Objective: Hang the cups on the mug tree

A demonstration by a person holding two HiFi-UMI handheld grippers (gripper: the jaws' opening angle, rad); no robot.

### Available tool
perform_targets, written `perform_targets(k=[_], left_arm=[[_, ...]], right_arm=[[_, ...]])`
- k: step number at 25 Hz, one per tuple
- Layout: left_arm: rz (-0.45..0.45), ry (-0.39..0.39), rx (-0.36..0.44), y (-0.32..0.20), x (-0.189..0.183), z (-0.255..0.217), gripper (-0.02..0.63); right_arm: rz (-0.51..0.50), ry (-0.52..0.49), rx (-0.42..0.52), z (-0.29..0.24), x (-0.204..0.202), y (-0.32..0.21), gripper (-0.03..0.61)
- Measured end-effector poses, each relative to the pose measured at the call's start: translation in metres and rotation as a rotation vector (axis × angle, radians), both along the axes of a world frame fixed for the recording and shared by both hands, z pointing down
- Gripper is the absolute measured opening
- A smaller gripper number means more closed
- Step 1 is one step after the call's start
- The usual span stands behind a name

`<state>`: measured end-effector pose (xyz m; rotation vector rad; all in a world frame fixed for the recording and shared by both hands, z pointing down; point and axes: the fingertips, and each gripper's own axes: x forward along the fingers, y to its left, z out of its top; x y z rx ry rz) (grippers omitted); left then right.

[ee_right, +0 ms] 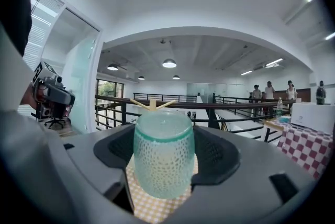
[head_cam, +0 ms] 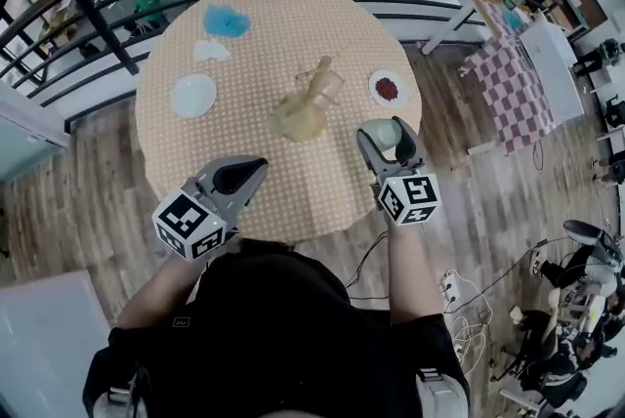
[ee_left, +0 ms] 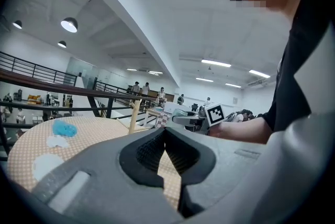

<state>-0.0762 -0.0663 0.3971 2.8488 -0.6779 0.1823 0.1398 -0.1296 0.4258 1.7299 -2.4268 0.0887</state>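
Green-tinted, dimpled and see-through: pinching just such a cup (ee_right: 163,157) between the jaws of the right gripper (ee_right: 164,142), spread wide and pressing on both flanks of the body. Not seeing any handle from this side, so not being able to tell which way it is pointing. Hovering over or resting on the desk (head_cam: 195,162) at its near right edge, without being able to tell which. Holding the left gripper (ee_left: 165,138) idle by the near left edge, with jaws pressed together on nothing.

Looking further out: facing the wooden mug tree (head_cam: 314,96) around the desk's middle, well apart from the cup, with prongs showing right behind the cup's top in the right gripper view.

Judging the step in hand as carrying the cup over to a free prong. For doing it well, probably:
- Holding the squeeze steady on slippery-looking walls.
- Lifting clear of the desk before travelling.
- Turning the wrist until the handle is leading.
- Sliding it gently onto an upward-slanting prong.
- Avoiding nudging the light-looking tree sideways.
- Possibly bracing the tree's base with the closed left gripper.
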Motion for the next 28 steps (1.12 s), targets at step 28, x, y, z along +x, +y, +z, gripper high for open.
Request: perform_targets(k=[28], left_arm=[[-0.071,-0.034,-0.024,-0.063,-0.045,-0.001,0.006]], right_arm=[[-0.201,0.142,-0.006,0.012,-0.073,-0.061,0.342]])
